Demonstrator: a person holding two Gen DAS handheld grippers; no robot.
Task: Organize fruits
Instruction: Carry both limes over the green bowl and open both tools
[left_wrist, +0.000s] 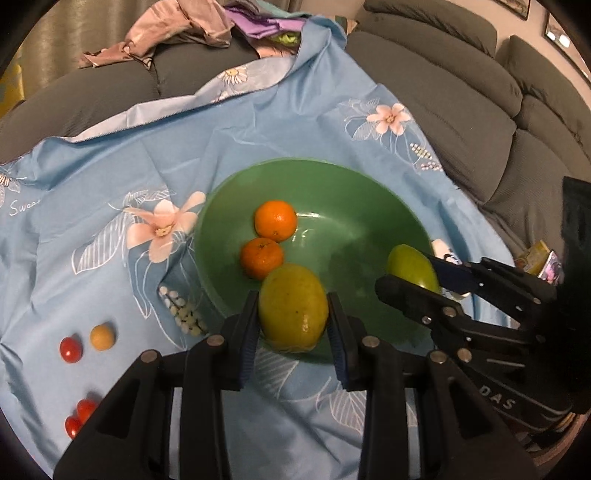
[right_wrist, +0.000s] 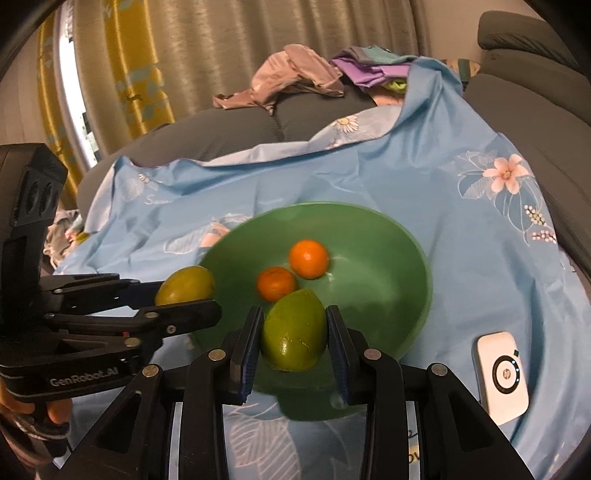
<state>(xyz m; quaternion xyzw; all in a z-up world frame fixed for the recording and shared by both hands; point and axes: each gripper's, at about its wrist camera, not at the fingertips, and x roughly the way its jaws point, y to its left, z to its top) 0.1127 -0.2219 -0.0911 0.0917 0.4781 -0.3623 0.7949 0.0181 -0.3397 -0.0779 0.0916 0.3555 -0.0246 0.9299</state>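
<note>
A green bowl (left_wrist: 354, 206) sits on a blue flowered cloth and holds two oranges (left_wrist: 275, 220) (left_wrist: 261, 257). My left gripper (left_wrist: 291, 319) is shut on a yellow-green fruit (left_wrist: 293, 304) over the bowl's near rim. My right gripper (left_wrist: 417, 273) comes in from the right, shut on a green fruit (left_wrist: 412, 266) at the bowl's right rim. In the right wrist view my right gripper (right_wrist: 293, 334) holds that green fruit (right_wrist: 293, 328) over the bowl (right_wrist: 388, 266); the left gripper (right_wrist: 184, 295) holds its fruit (right_wrist: 184, 284) at the left rim.
Small red tomatoes (left_wrist: 70, 349) (left_wrist: 79, 415) and a small yellow-orange one (left_wrist: 102, 335) lie on the cloth (left_wrist: 110, 177) left of the bowl. A white HP device (right_wrist: 502, 376) lies right of the bowl. A grey sofa (left_wrist: 461, 92) with loose clothes (left_wrist: 177, 33) surrounds the cloth.
</note>
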